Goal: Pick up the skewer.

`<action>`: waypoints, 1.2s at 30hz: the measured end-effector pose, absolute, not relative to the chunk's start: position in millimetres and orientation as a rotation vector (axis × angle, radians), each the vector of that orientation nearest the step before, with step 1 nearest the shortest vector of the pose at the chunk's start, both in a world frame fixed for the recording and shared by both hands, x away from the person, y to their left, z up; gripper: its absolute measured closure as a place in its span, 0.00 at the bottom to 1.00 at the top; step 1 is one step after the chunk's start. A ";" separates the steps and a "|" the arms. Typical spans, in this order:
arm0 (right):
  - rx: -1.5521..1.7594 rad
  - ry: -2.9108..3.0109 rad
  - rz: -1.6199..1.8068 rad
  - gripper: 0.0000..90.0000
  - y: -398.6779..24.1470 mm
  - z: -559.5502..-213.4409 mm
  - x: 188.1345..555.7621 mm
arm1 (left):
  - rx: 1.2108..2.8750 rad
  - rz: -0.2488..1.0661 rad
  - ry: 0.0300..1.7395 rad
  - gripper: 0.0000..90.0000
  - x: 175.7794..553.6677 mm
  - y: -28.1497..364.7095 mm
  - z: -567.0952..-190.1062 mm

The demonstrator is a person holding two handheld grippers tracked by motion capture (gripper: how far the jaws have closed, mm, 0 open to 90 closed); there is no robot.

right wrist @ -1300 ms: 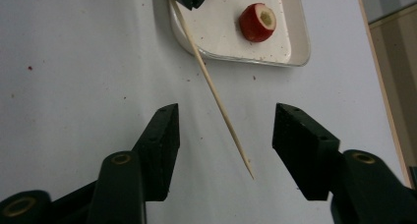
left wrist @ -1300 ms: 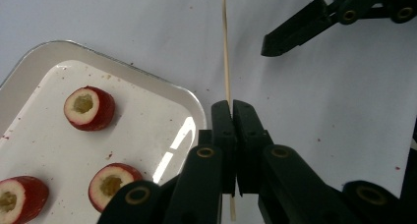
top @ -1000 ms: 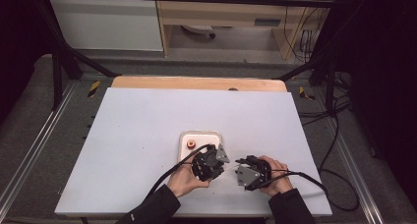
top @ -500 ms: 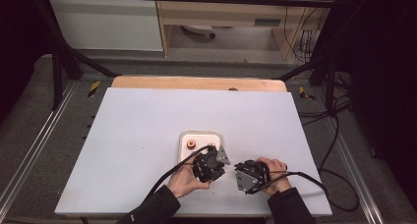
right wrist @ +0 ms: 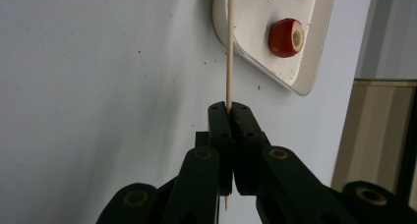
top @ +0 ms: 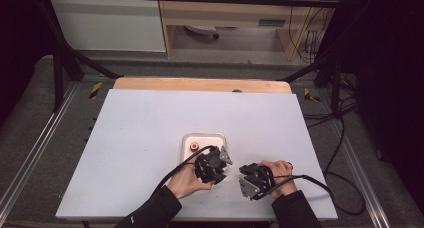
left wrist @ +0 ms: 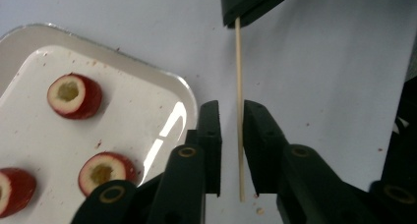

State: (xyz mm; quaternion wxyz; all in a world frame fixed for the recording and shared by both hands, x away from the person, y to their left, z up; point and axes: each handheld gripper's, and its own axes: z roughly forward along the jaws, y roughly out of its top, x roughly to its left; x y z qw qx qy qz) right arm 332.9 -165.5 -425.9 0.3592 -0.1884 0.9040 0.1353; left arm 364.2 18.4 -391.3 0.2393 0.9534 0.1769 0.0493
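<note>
White surface (top: 150, 138), near its front edge: right gripper (right wrist: 229, 108) clamped on thin wooden skewer (right wrist: 229, 47); left gripper (left wrist: 231, 121) parted around it, beside white tray (left wrist: 29, 135) of red fruit rings (left wrist: 74, 95).

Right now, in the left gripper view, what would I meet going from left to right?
White plastic tray with red hollowed fruit slices → left jaw of the left hand-held gripper → thin wooden skewer → its right jaw.
</note>
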 end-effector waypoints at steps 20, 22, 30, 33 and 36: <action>-0.633 2.255 0.201 0.99 -147.8 -419.9 334.5 | 2.784 0.018 0.564 0.98 380.1 -2.4 -396.3; -0.642 2.249 0.205 0.99 -147.1 -419.0 334.9 | 2.786 0.031 0.566 0.98 379.0 -2.6 -396.3; -0.443 2.326 0.317 0.81 -152.0 -413.9 338.2 | 2.765 0.109 0.569 0.99 372.0 1.4 -397.6; -0.255 2.378 0.418 0.67 -158.6 -410.0 341.6 | 2.735 0.128 0.586 0.99 369.2 6.8 -398.8; -0.075 2.418 0.502 0.57 -167.0 -407.8 346.0 | 2.705 0.137 0.582 0.99 366.2 14.5 -399.2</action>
